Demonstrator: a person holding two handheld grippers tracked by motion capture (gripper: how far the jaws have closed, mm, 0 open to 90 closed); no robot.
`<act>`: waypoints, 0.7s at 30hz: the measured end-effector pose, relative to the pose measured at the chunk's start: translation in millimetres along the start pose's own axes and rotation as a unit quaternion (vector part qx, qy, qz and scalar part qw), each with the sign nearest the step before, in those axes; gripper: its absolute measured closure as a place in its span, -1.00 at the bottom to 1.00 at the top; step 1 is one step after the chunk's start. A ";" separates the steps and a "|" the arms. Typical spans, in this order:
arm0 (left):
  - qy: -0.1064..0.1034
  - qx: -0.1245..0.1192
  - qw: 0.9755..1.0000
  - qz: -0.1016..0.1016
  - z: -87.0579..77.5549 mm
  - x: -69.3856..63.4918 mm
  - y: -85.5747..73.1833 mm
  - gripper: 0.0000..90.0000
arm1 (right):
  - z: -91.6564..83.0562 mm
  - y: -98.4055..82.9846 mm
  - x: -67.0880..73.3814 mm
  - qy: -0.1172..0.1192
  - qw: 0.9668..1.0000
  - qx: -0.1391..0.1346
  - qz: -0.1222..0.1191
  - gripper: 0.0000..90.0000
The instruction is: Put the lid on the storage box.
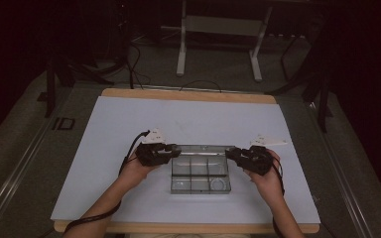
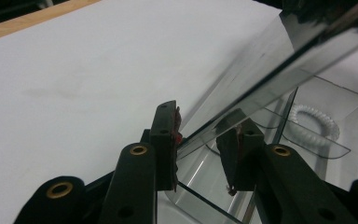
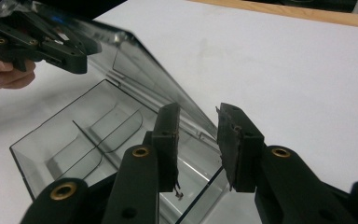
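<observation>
A clear plastic compartment box [image 1: 191, 184] sits on the white mat near the table's front. Its hinged lid [image 1: 201, 148] stands raised along the far side. A white coiled ring [image 1: 219, 184] lies in the front right compartment [image 2: 314, 122]. My left gripper [image 1: 177, 148] is at the lid's left end; the lid's corner [image 2: 242, 88] lies between its jaws, against the left pad [image 2: 176, 135] and apart from the other. My right gripper [image 1: 229, 151] is at the lid's right end, where the lid's edge [image 3: 168, 79] runs between parted pads [image 3: 230, 140] with gaps showing. Across the box [image 3: 74, 135] is the left gripper [image 3: 42, 42].
The white mat [image 1: 129, 129] covers a wooden tabletop whose edge [image 1: 188, 94] shows at the back. Beyond the table stand the white legs of a frame [image 1: 181, 49] on a dark floor, with cables near them. Bare mat stretches behind and to both sides of the box.
</observation>
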State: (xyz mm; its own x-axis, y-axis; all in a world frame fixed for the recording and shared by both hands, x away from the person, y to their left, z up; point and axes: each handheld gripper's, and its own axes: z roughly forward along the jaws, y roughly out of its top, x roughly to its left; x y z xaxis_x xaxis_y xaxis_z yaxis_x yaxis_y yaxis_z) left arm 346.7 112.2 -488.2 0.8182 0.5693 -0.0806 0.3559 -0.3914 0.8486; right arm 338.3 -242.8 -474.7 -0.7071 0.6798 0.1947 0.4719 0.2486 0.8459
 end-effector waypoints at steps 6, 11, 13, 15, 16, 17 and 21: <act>0.003 -0.003 1.000 0.005 -2.3 -3.6 -3.2 0.50 | -2.4 -3.0 2.1 0.003 1.000 0.004 -0.003 0.52; 0.002 -0.004 1.000 0.008 -3.1 -5.9 -4.7 0.46 | -3.6 -5.6 2.2 0.010 1.000 0.007 0.000 0.50; 0.005 -0.002 1.000 0.014 -3.5 -7.1 -4.5 0.44 | -3.8 -6.5 2.2 0.012 1.000 0.009 0.003 0.49; 0.005 -0.001 1.000 0.017 -3.8 -8.4 -4.7 0.42 | -3.8 -7.2 2.1 0.012 1.000 0.010 0.005 0.45; 0.005 -0.002 1.000 0.017 -3.9 -8.9 -5.1 0.41 | -3.8 -7.6 1.8 0.015 1.000 0.010 0.007 0.45; 0.003 -0.001 1.000 0.016 -4.0 -8.8 -5.5 0.37 | -3.9 -8.0 1.8 0.016 1.000 0.011 0.009 0.44; 0.003 0.001 1.000 0.015 -4.6 -8.4 -7.8 0.32 | -4.0 -9.8 2.3 0.017 1.000 0.013 0.009 0.42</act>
State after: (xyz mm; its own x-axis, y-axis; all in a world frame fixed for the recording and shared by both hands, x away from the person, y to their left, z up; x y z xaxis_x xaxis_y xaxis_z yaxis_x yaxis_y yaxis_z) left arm 334.9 113.8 -491.8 0.8253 0.5623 -0.0525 0.3333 -0.4099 0.8491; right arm 329.9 -246.5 -480.6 -0.7159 0.6606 0.2261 0.4970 0.2546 0.8296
